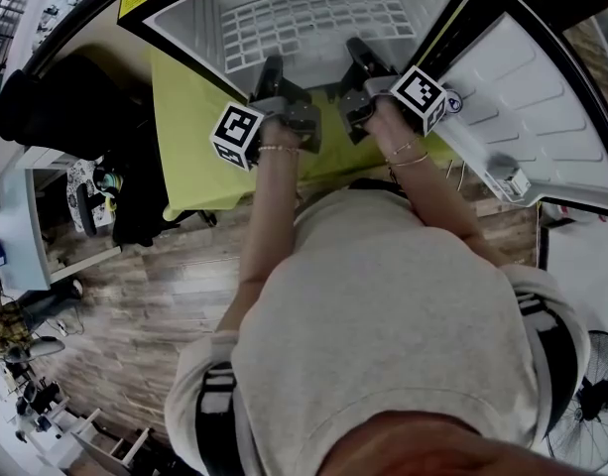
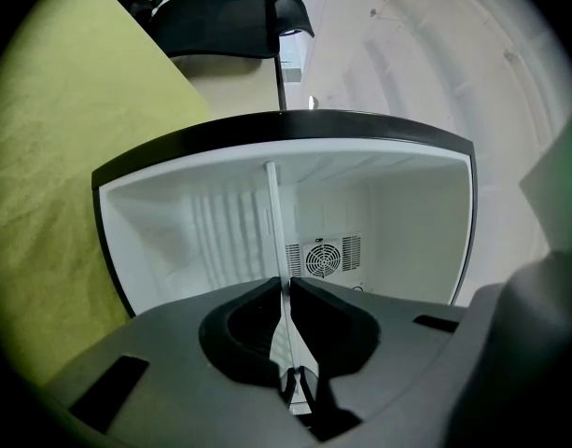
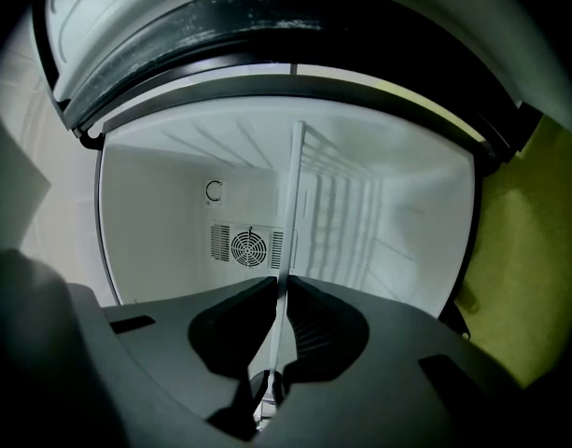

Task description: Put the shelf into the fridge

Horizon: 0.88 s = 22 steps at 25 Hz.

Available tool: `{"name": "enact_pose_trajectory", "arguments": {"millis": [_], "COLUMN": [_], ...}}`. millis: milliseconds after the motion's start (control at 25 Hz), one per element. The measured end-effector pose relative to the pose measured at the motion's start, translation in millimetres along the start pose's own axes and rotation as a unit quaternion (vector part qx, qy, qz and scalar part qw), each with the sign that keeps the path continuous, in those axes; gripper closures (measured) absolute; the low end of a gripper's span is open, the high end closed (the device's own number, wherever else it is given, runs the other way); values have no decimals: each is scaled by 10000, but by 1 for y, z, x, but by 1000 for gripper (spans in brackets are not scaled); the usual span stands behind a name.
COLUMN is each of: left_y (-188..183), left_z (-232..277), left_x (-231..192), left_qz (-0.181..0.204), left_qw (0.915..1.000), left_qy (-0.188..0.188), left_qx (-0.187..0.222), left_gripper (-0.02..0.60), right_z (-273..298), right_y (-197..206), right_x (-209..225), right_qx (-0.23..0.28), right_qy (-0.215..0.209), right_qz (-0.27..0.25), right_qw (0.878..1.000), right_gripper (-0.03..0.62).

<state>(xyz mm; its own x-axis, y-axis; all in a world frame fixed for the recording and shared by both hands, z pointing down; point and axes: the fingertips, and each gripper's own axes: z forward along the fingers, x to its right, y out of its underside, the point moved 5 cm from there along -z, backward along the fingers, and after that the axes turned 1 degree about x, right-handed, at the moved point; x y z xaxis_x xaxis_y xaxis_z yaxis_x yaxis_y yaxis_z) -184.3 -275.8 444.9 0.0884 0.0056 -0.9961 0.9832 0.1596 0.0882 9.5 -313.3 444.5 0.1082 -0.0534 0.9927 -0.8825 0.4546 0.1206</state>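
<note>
A white wire shelf lies flat inside the open fridge, its front edge toward me. My left gripper is shut on that front edge left of centre; my right gripper is shut on it right of centre. In the left gripper view the shelf shows edge-on as a thin white bar pinched in my left gripper. The right gripper view shows the same shelf clamped in my right gripper. A round fan grille sits on the fridge's back wall.
The fridge door hangs open to the right. The fridge stands on a yellow-green cloth over a table. A black chair and a desk stand to the left on the wooden floor; a floor fan is at lower right.
</note>
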Motion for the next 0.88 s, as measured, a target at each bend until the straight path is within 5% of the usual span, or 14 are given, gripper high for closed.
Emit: {"name": "enact_pose_trajectory", "arguments": {"millis": [880], "left_y": [-3], "left_z": [9], "left_x": [-6], "left_qz": [102], "left_qw": [9999], "left_qy": [94], "left_qx": [-102], "left_gripper": [543], "right_z": [8], "right_y": [-3], "right_x": [7], "right_qx": [-53], "right_qy": [-69], "right_qz": [-50], "right_qw": [9999], "right_gripper": [549]}}
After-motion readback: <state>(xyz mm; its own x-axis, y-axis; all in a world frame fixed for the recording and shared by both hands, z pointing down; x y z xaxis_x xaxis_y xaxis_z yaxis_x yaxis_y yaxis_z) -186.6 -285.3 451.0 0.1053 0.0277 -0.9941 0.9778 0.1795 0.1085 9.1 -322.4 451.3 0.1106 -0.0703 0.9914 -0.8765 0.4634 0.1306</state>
